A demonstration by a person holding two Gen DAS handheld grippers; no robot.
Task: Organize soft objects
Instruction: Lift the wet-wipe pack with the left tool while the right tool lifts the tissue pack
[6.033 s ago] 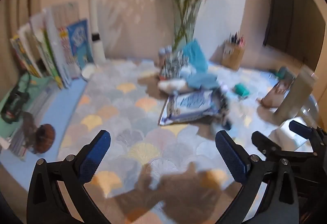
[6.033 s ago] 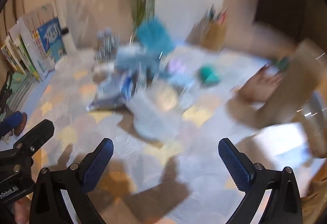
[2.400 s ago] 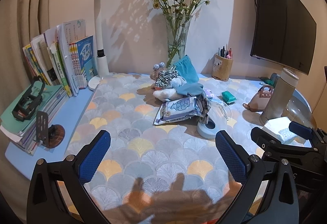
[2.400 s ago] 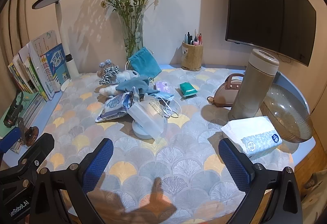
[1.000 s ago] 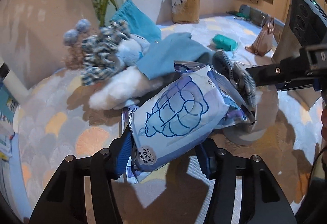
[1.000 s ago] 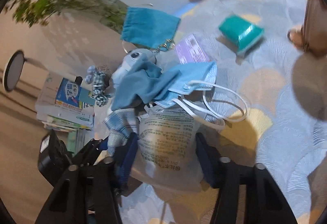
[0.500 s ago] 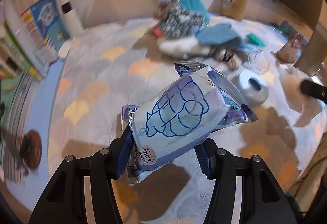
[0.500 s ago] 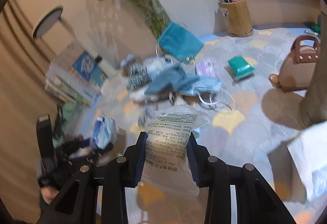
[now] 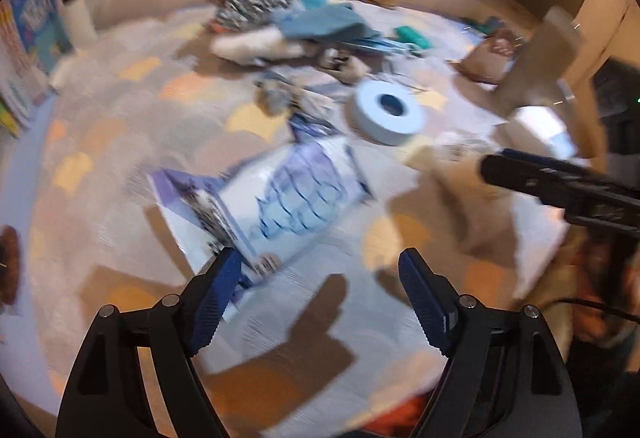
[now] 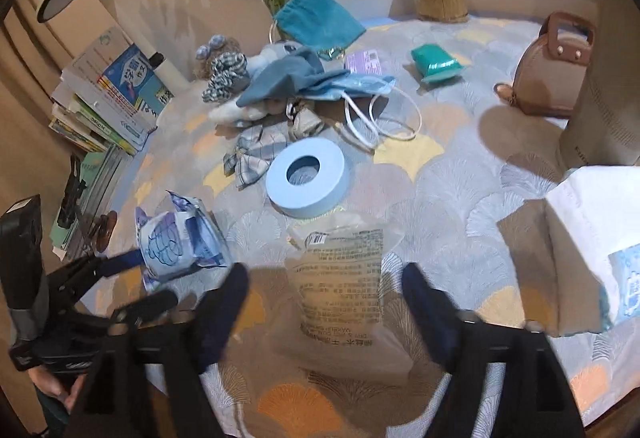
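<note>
The patterned table mat (image 10: 460, 174) is filling most of the right wrist view, and the soft things are lying on it in two groups. The largest is the heap in the upper middle of that frame: a teal drawstring pouch (image 10: 318, 20), a blue cloth (image 10: 286, 78) draped over a white plush toy (image 10: 236, 112), and a face mask (image 10: 360, 86) with its ear loops trailing toward the centre. These are looking limp and light, likely to sag and drag neighbours along, so a pinch on a bunched fold is probably serving better than an edge. In the lower middle the clear wipes packet (image 10: 340, 278) is lying flat between the spread fingers of the right gripper (image 10: 324, 298), which is standing released around it, not squeezing. At lower left the blue-printed tissue pack (image 10: 180, 238) is resting on the mat; in the blurred left wrist view the same pack (image 9: 280, 198) is sitting just ahead of the left gripper (image 9: 320, 274), whose jaws are parted and holding nothing. Both packs are looking puffy, light and slick-filmed, so a grip across the plump middle is likely holding better than the crimped ends. The blue tape roll (image 10: 306, 176) in the centre is rigid and no part of the sorting.
</note>
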